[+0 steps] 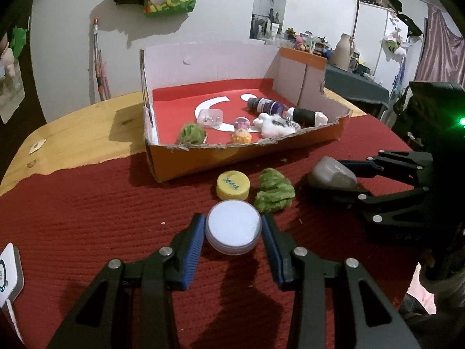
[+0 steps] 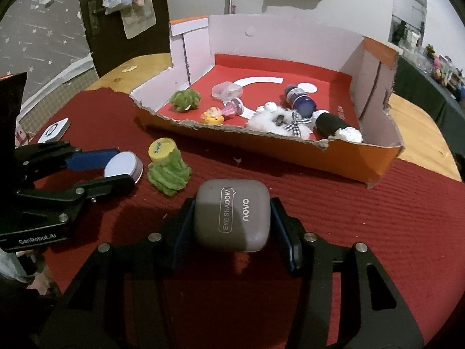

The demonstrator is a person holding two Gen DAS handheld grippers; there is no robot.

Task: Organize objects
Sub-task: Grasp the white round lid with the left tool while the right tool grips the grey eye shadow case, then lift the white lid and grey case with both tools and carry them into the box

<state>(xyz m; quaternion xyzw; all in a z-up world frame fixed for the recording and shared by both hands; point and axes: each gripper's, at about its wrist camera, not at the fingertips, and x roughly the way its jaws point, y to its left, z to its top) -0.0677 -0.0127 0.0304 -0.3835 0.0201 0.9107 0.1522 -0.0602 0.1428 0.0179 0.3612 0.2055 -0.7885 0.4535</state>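
Observation:
My left gripper (image 1: 233, 232) is shut on a round white jar (image 1: 233, 230), held just above the red cloth; it also shows in the right wrist view (image 2: 123, 165). My right gripper (image 2: 231, 218) is shut on a grey eye shadow case (image 2: 231, 215), seen in the left wrist view (image 1: 332, 173) at the right. A yellow cap (image 1: 233, 185) and a green fuzzy toy (image 1: 274, 191) lie on the cloth between the grippers and the orange cardboard box (image 1: 232, 160).
The box (image 2: 290, 151) holds a green pompom (image 2: 185, 99), a clear case (image 2: 227, 90), small figurines (image 2: 213, 115), a purple bottle (image 2: 299, 99), white fluff (image 2: 273, 119) and a black tube (image 2: 331, 123). A white device (image 1: 8, 273) lies at the left.

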